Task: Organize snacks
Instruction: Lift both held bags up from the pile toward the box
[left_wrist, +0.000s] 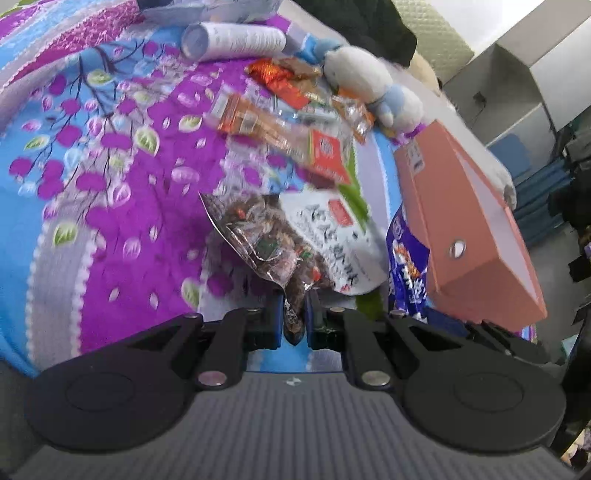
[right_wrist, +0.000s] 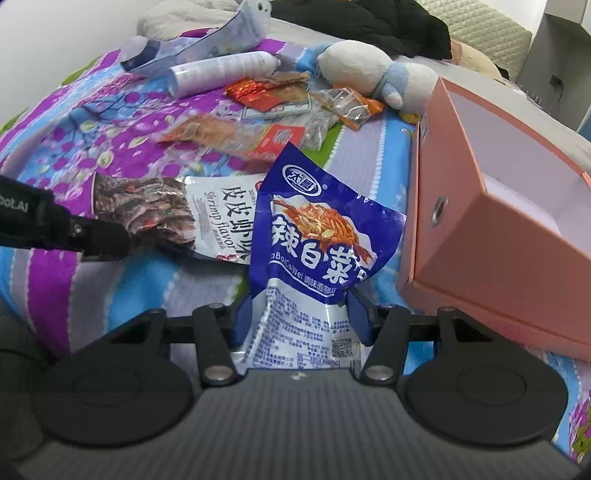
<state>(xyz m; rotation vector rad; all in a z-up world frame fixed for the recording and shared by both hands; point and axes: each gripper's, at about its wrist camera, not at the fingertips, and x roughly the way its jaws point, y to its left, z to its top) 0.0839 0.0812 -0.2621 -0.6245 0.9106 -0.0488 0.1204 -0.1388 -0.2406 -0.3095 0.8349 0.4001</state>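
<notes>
My left gripper (left_wrist: 295, 314) is shut on the bottom corner of a shrimp-flavour snack bag (left_wrist: 295, 236), clear and white with dark pieces inside, held above the bedspread. My right gripper (right_wrist: 301, 314) is shut on a blue and white spicy snack bag (right_wrist: 317, 236), which stands upright between the blue pads. In the right wrist view the left gripper (right_wrist: 107, 240) comes in from the left with the shrimp-flavour bag (right_wrist: 207, 214). An open pink box (right_wrist: 517, 221) with a white inside lies tilted just right of both bags. The same pink box (left_wrist: 472, 221) fills the right of the left wrist view.
More snack packs lie farther back on the purple and blue floral bedspread (left_wrist: 110, 166): an orange pack (right_wrist: 229, 136), a red foil pack (right_wrist: 255, 92) and a small clear one (right_wrist: 351, 107). A white and blue plush toy (right_wrist: 369, 70) and a white tube (right_wrist: 221, 72) lie behind them.
</notes>
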